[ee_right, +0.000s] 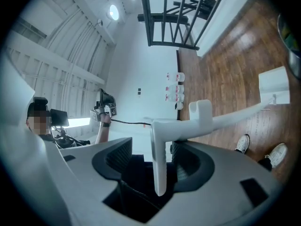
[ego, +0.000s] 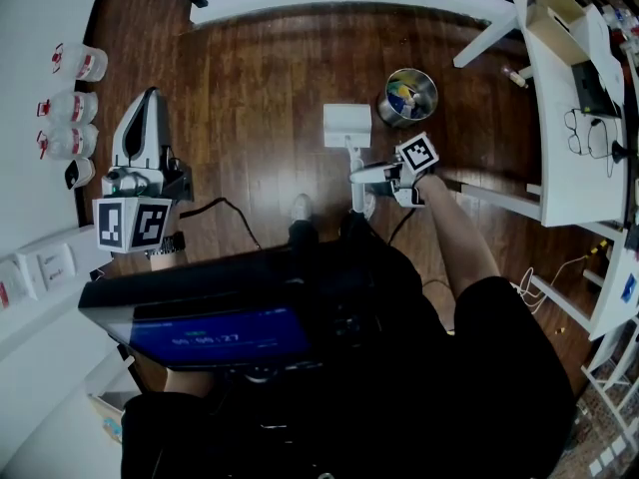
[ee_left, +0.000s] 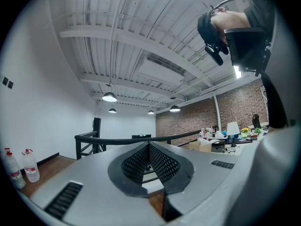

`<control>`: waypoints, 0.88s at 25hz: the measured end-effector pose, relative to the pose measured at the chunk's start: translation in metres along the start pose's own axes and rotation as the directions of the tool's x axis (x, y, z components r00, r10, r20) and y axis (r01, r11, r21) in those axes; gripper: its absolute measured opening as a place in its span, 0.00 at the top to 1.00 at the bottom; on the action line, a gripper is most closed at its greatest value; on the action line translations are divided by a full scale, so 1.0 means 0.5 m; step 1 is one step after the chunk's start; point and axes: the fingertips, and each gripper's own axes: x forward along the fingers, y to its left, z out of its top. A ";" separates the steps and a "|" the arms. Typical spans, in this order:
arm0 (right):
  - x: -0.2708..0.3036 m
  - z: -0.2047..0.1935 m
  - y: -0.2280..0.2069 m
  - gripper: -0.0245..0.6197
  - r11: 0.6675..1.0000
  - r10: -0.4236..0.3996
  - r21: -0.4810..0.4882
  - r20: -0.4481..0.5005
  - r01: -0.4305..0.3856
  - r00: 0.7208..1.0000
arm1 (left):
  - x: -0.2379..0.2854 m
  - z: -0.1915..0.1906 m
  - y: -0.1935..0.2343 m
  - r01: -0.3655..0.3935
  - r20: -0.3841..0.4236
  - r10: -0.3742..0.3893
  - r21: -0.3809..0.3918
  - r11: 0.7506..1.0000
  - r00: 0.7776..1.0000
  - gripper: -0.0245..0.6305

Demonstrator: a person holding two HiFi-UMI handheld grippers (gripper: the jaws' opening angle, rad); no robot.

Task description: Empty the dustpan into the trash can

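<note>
White dustpan [ego: 346,125] lies flat on the wood floor [ego: 260,88] just beside the steel can [ego: 407,98]. It looks empty and the can holds scraps, so tipping seems done, with only letting go left. Its handle [ee_right: 159,145] stands between the level right gripper's [ee_right: 150,171] wide, loose jaws. The left gripper [ee_left: 150,166], off to the side, is closed on nothing.

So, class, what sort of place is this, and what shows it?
Probably an office or workshop loft: wooden floor, a cluttered white desk, a brick wall and a black railing at the edge.
</note>
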 end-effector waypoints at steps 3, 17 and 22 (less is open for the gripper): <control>-0.005 -0.002 -0.008 0.56 1.000 -0.025 0.009 0.011 0.025 1.000 | -0.001 -0.001 0.001 0.001 0.000 -0.001 -0.001 1.000 1.000 0.96; -0.045 -0.008 -0.006 0.52 0.998 -0.069 0.011 0.090 0.068 0.994 | -0.005 -0.002 -0.008 0.029 0.008 -0.029 -0.017 0.999 1.000 0.96; -0.057 -0.015 0.000 0.52 0.996 -0.092 0.003 0.112 0.092 0.989 | -0.008 0.001 -0.010 0.047 0.015 -0.047 -0.023 0.999 0.999 0.96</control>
